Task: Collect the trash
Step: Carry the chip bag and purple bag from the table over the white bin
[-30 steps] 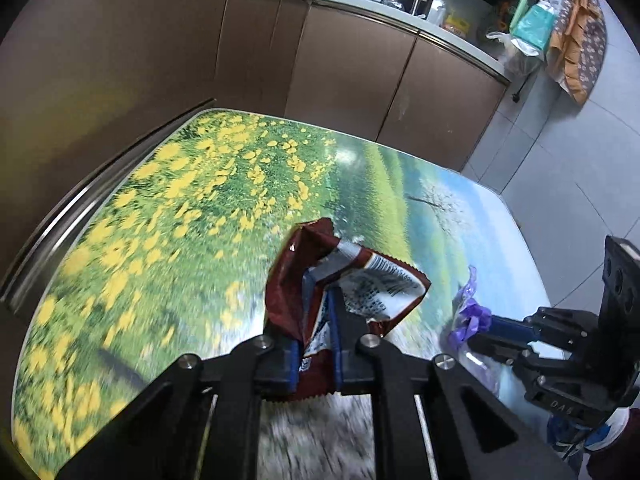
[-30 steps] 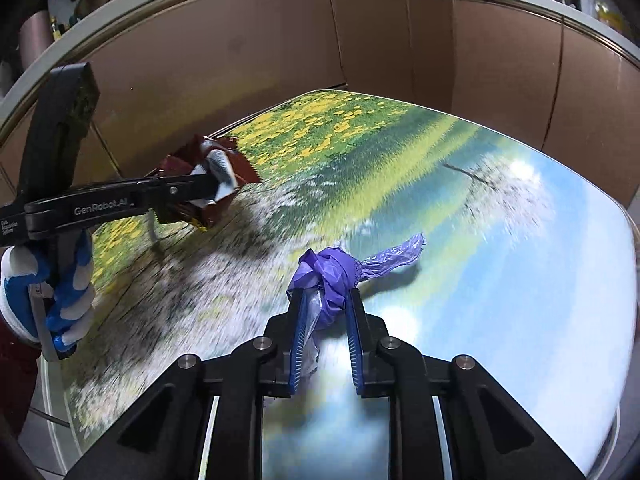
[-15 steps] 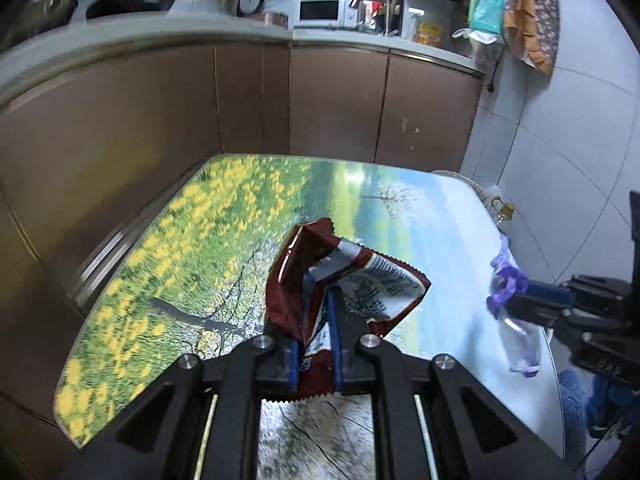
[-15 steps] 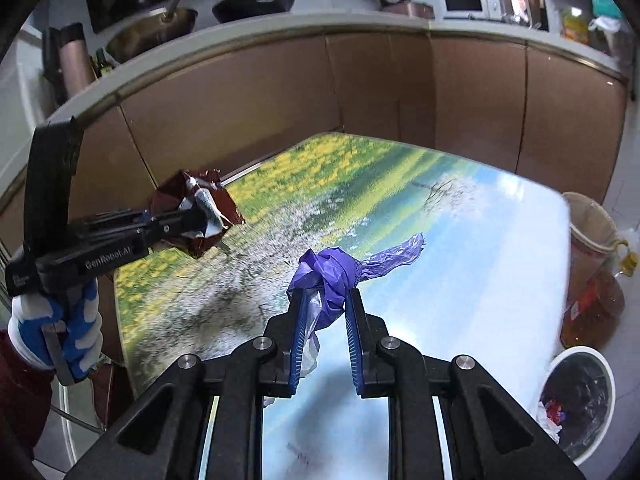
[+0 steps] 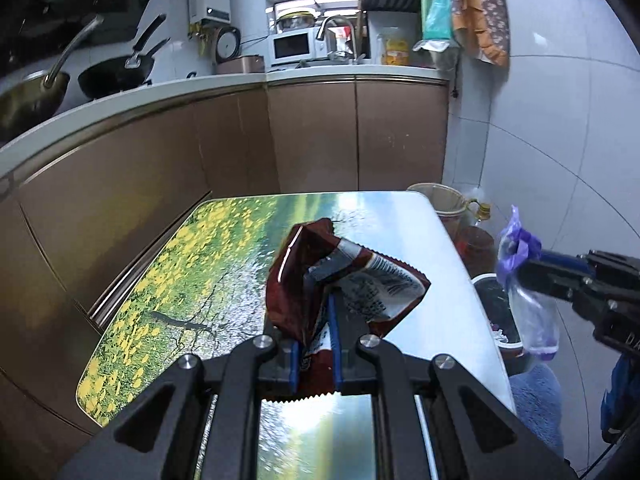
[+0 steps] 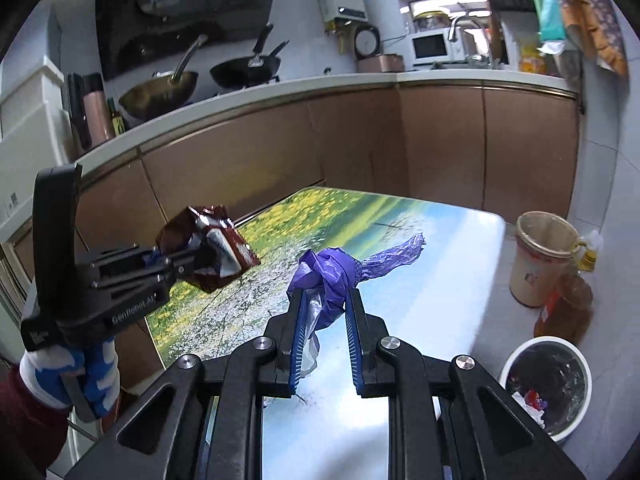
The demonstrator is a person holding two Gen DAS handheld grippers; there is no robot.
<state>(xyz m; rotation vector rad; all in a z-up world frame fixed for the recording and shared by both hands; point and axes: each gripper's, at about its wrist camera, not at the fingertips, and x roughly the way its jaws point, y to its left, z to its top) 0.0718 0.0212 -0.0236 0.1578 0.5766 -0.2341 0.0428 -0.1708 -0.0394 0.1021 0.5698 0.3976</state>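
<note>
Left wrist view: at bottom centre the left gripper has its jaws nearly together, pinching a crumpled dark red snack wrapper. The wrapper's serrated end sticks out below the pads, and its long axis runs from there up toward mid-frame, with the torn mouth splayed to the right. It hangs clear above the table, whose meadow-print top fills the middle of the frame. At the right edge the right gripper holds a purple plastic bag, with a clear pouch drooping under it.

Right wrist view: the right gripper, low centre, has its jaws narrowly parted and clamped on the knotted bag. The bag's twisted tail points toward the upper right. At the left the left gripper, carried by a hand in a blue and white glove, holds the wrapper above the table's left edge.

Beyond the table's right edge, bare floor lies around a white trash bin at lower right. Above it are an oil bottle and a beige bucket. Farther off, brown cabinets close the table's far side.
</note>
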